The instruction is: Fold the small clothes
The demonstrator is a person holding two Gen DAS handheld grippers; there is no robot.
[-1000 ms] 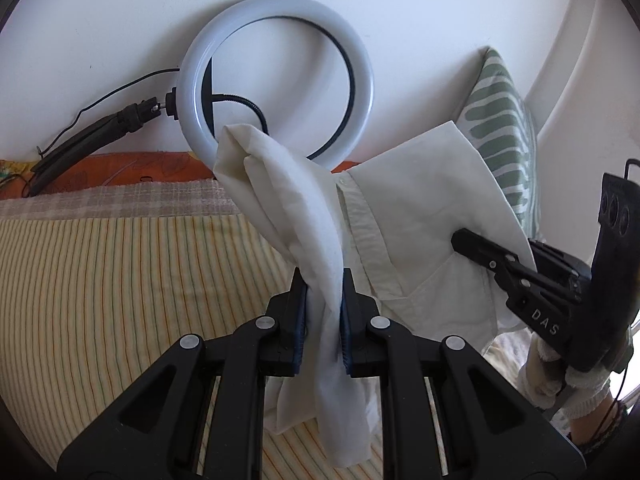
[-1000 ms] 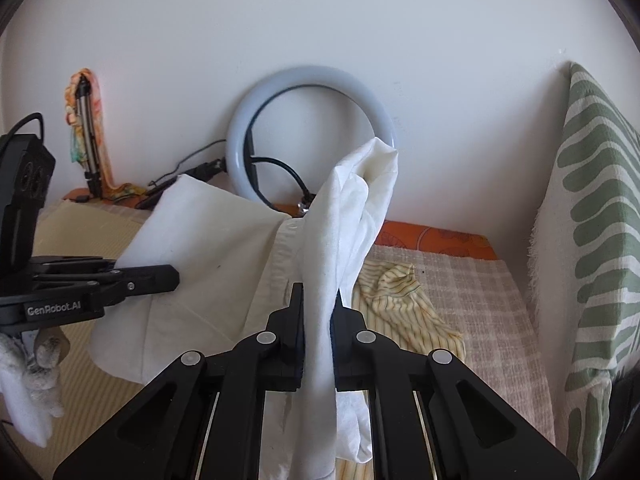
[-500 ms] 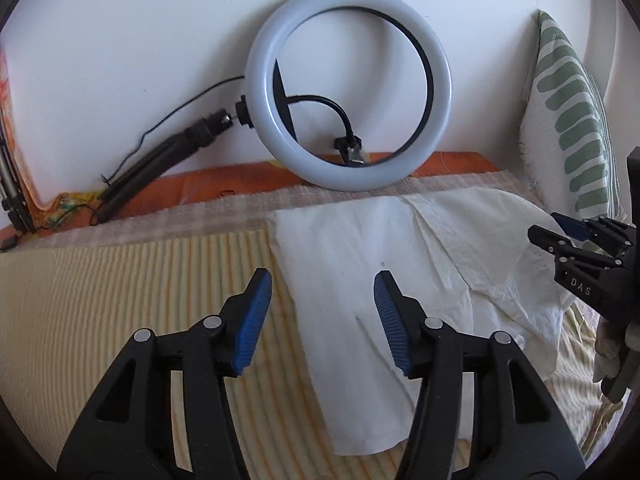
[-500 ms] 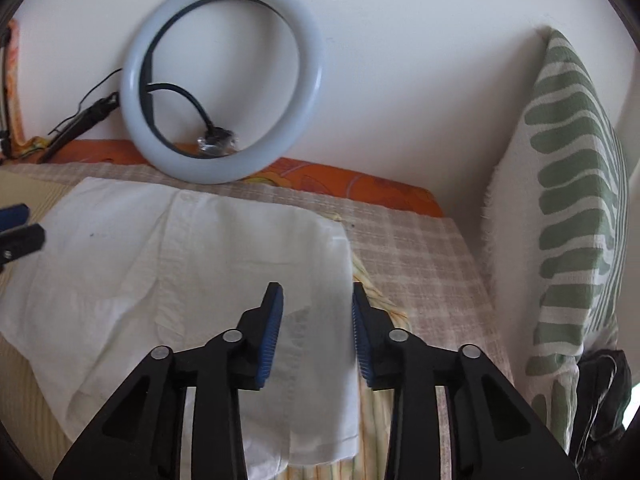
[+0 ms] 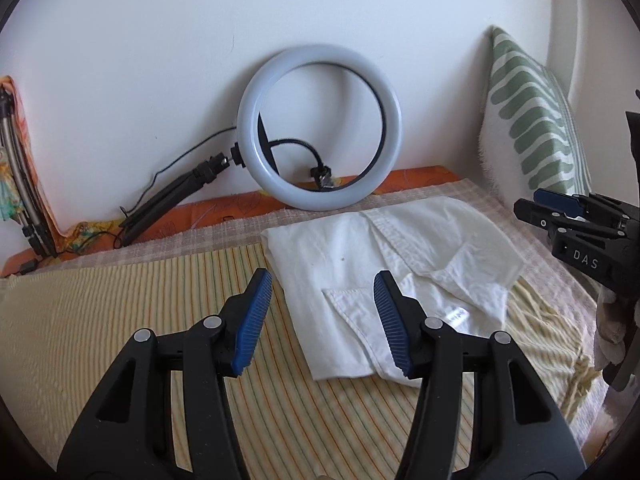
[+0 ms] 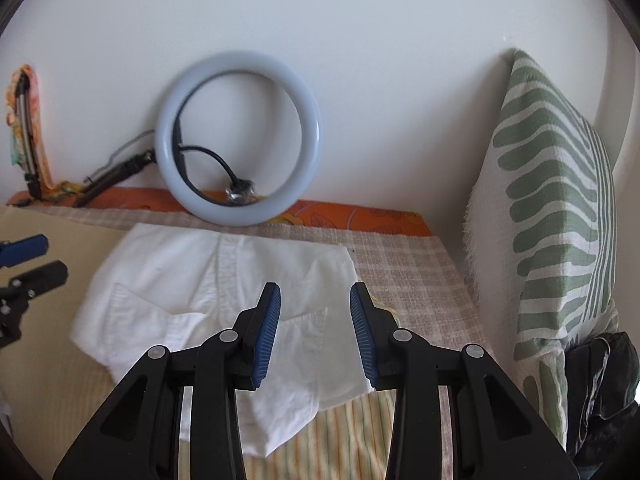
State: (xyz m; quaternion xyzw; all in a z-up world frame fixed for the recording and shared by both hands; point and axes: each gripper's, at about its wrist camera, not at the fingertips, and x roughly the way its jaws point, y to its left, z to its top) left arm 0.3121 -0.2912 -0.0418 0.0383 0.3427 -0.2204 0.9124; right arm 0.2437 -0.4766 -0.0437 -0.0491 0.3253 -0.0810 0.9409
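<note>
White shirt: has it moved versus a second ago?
Yes. The white shirt dropped from hanging in front of the ring light to lying flat on the bed below it, released by both grippers.

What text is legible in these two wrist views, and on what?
"DAS": white letters on the black body of the right gripper, seen from the left wrist view.
Small tag on the white shirt: faint print, too small to read.
Right wrist view: no readable text; the left gripper shows no lettering there.
</note>
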